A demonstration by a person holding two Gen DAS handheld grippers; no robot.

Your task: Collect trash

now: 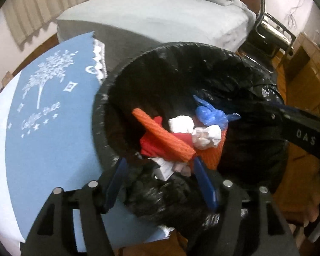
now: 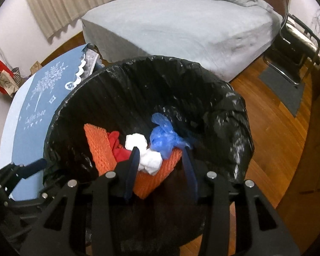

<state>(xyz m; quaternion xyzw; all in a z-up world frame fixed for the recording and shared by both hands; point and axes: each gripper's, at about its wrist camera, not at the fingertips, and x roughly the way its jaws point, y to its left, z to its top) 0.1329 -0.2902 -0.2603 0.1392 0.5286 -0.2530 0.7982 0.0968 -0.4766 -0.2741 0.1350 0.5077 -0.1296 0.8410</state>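
Note:
A bin lined with a black bag [image 1: 98, 111] [image 2: 138, 64] fills both views. Inside lie an orange foam net [image 1: 164, 140] [image 2: 100, 147], a red scrap [image 1: 151, 145] [image 2: 117, 147], crumpled white paper [image 1: 181, 123] [image 2: 136, 141] and a blue plastic bag [image 1: 211, 115] [image 2: 162, 138]. My left gripper [image 1: 160, 162] is open over the bin's near rim; bunched black bag lies between its blue pads, unpressed. My right gripper [image 2: 161, 150] is open above the trash, gripping nothing. One of its fingers [image 1: 298, 128] crosses the left wrist view at right.
A round table with a blue "coffee tree" cloth [image 1: 49, 117] [image 2: 36, 111] touches the bin's left side. A grey bed [image 1: 160, 17] [image 2: 181, 21] stands behind. A black metal chair [image 2: 296, 42] on a wooden floor [image 2: 277, 138] is at the right.

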